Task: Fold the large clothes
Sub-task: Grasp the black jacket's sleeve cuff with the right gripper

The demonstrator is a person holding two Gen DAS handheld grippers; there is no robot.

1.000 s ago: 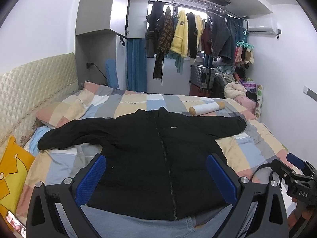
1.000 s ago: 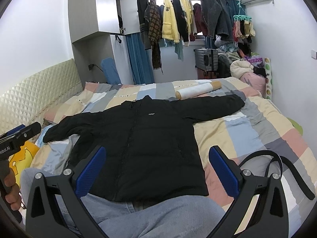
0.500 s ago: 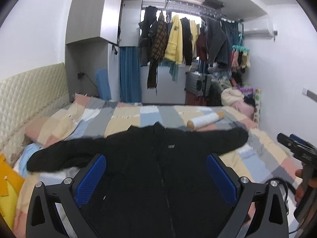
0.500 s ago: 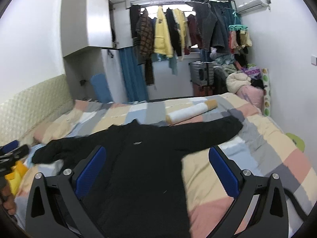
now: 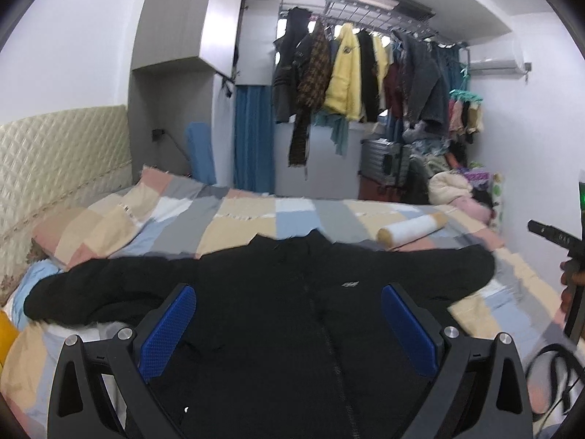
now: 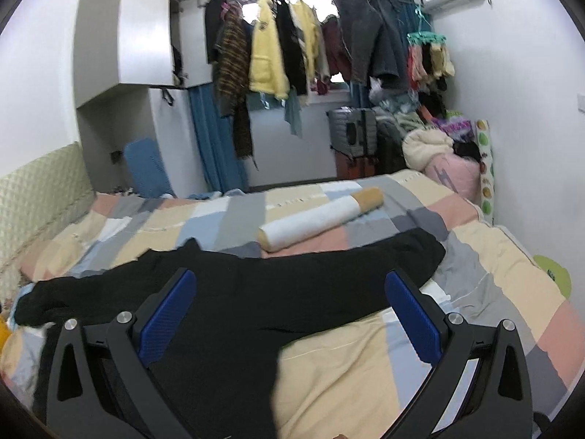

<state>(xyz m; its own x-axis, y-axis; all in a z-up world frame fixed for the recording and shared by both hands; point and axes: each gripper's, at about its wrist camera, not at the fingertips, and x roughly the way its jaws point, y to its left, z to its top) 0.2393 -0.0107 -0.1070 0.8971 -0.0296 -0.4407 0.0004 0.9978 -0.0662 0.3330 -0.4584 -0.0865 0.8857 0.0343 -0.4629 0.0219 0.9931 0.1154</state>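
Jacket [image 5: 292,314] flat on bed [image 5: 256,219], unfolded.
My left gripper [image 5: 289,333] and right gripper [image 6: 292,314] gape wide, empty; next, I'd say, grab a sleeve.

My two views are round and dark at the corners, and the walls bend near the edges; soft daylight comes in behind the hanging clothes [image 6: 292,36], and the white walls look bright; the black jacket [image 5: 292,292] is so dark it shows almost no folds; the bed cover [image 6: 365,358] looks smeary and blurred; I see no hard shadows.
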